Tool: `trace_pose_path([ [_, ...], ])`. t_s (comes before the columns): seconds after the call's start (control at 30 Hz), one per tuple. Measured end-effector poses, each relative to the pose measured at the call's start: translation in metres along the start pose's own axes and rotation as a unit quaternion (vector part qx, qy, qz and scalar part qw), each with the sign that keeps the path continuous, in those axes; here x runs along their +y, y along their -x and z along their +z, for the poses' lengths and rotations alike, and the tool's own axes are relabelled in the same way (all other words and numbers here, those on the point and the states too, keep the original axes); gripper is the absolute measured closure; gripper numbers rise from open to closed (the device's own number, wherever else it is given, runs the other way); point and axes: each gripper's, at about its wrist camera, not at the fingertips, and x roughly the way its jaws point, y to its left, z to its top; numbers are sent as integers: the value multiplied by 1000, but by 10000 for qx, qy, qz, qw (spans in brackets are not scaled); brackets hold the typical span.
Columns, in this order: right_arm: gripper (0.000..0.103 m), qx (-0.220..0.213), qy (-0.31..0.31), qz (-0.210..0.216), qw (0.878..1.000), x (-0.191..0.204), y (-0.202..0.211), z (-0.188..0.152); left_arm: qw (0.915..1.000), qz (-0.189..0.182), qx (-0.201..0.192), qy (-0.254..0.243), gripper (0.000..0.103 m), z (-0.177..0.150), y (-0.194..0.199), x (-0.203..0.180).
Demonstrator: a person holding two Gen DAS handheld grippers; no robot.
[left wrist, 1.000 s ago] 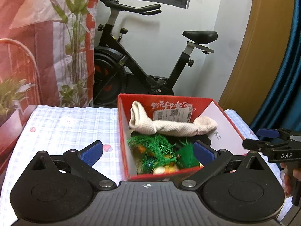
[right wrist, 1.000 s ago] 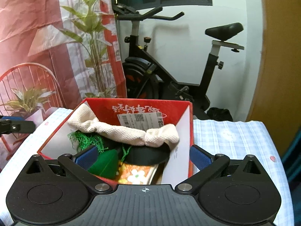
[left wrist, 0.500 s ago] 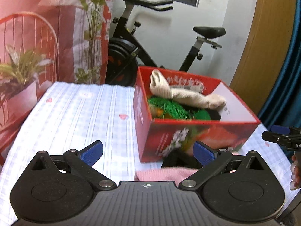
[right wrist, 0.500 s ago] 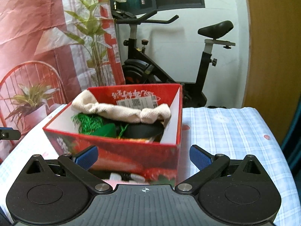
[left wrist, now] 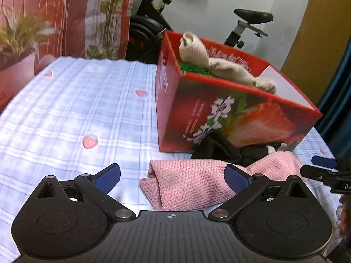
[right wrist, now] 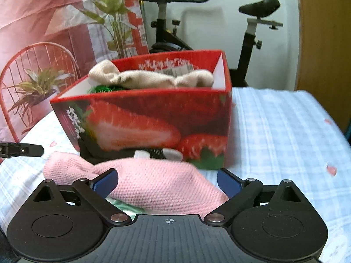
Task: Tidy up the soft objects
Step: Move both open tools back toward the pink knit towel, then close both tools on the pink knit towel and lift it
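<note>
A pink knitted cloth [left wrist: 193, 182] [right wrist: 158, 184] lies on the checked tablecloth in front of a red strawberry-print box [left wrist: 230, 118] [right wrist: 153, 120]. A beige knitted cloth [left wrist: 221, 68] [right wrist: 151, 80] and a green fringed thing [left wrist: 193, 69] lie in the box. My left gripper [left wrist: 173, 176] is open and low over the cloth's left end. My right gripper [right wrist: 167, 179] straddles its right end; its jaws are closing with the cloth between them, and the pads do not visibly press on it. A black cloth [left wrist: 217, 149] lies between the pink one and the box.
The blue-and-white checked tablecloth [left wrist: 76, 109] with strawberry marks stretches left of the box and also right of it [right wrist: 285, 131]. A pale green thing [right wrist: 125, 206] peeks from under the pink cloth. An exercise bike [right wrist: 252, 32], potted plants and a red chair stand behind the table.
Both grippers have come down from over the open box to table level in front of it. The pink cloth has come into view between the jaws. The right jaws have narrowed slightly.
</note>
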Motion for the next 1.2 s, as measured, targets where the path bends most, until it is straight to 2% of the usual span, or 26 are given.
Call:
trace_pose_path([
  [0.2,14,96,-191,-44,9998,4,-23,-11,9999,17,92,50,5,-7,-20,-1],
  [0.33,15,144,-331,-115,9993,4,-33,-15,9999,-49,139,-60,15,-12,-29,-6],
  [0.4,19,169,-356,-104,9992,4,-37,-18,9998,-37,113,-151,20,-14,-31,-10],
  [0.5,23,169,-366,-88,9991,5,-39,-23,9997,-76,88,-208,33,-16,-29,-12],
  [0.57,31,134,-383,-63,9992,5,-38,-26,9996,-165,98,-207,51,-16,-28,-14],
  [0.7,47,125,-413,60,9990,6,-35,-27,9995,-197,125,-230,64,-20,-25,-19],
  [0.77,61,133,-418,124,9990,8,-33,-26,9994,-232,105,-230,72,-22,-21,-22],
  [0.83,68,125,-447,167,9988,10,-30,-26,9993,-287,124,-201,76,-23,-17,-23],
  [0.97,82,69,-554,232,9982,14,-23,-25,9993,-324,44,-195,82,-25,-8,-26],
  [1.2,85,-110,-517,324,9981,24,-5,-21,9993,-315,-140,-144,84,-30,9,-28],
])
